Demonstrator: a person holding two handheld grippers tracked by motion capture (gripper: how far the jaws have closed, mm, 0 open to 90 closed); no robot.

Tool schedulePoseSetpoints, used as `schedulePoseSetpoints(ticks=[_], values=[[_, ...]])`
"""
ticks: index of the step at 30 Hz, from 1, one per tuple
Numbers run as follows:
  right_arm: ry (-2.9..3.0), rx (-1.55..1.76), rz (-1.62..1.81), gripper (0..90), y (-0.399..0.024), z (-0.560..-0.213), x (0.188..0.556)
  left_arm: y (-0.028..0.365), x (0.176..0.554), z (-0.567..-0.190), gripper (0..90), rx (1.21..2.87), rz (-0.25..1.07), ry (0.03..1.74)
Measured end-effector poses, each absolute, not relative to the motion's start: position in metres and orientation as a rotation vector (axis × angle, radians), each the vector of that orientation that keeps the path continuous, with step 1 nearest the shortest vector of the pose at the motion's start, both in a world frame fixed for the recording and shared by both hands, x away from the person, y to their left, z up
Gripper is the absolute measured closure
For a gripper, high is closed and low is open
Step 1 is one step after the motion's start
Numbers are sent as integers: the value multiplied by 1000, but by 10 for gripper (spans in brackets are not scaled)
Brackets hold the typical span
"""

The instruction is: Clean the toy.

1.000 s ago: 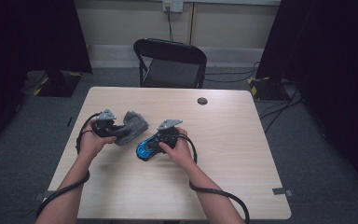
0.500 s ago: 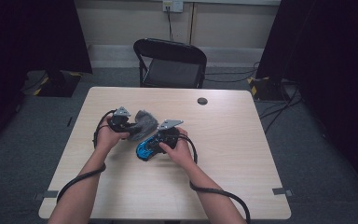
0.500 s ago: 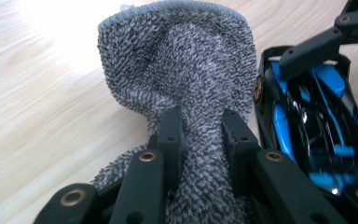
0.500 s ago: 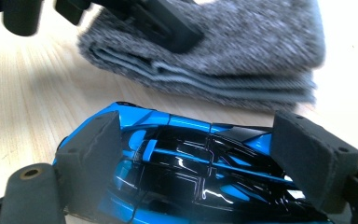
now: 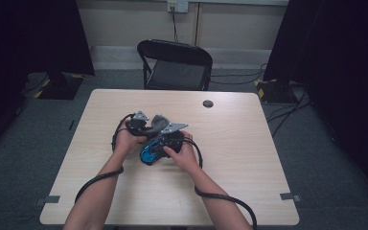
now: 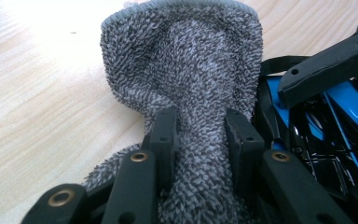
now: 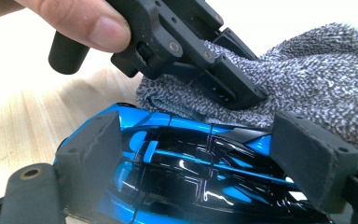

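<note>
Pale wood table [image 5: 249, 158]: left gripper [image 6: 200, 135] pinches nubby grey cloth [image 6: 191, 70], jaws just easing; right gripper [image 7: 214, 154] clamps glossy blue car [image 7: 186, 177].

The cloth [image 6: 186, 79] is grey-and-white flecked, the toy car [image 7: 177, 172] glossy blue and black, the table [image 5: 249, 143] pale wood.

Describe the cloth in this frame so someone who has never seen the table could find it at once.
Start at the light wooden table and go to its middle, where both hands meet. The grey cloth is bunched between the left gripper fingers and rests against the blue toy car held by the right gripper. It is the one soft, looped-pile thing beside glossy plastic.
</note>
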State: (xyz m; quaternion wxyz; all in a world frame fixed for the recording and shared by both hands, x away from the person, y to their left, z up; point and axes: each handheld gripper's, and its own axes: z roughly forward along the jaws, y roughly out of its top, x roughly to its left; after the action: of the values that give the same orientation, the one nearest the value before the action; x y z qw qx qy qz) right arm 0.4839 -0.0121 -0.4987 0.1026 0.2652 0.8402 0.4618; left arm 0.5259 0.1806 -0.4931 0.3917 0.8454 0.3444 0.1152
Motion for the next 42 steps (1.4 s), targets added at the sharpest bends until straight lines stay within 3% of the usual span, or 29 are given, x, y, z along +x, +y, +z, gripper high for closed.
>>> schedulePoseSetpoints(ticks=[11,42], values=[[2482,781,1357,167,-12,-498,484,182,521,-493,720,2142,279,892],[2491,786,1341,167,-9,-497,483,234,471,-489,718,2138,279,920]])
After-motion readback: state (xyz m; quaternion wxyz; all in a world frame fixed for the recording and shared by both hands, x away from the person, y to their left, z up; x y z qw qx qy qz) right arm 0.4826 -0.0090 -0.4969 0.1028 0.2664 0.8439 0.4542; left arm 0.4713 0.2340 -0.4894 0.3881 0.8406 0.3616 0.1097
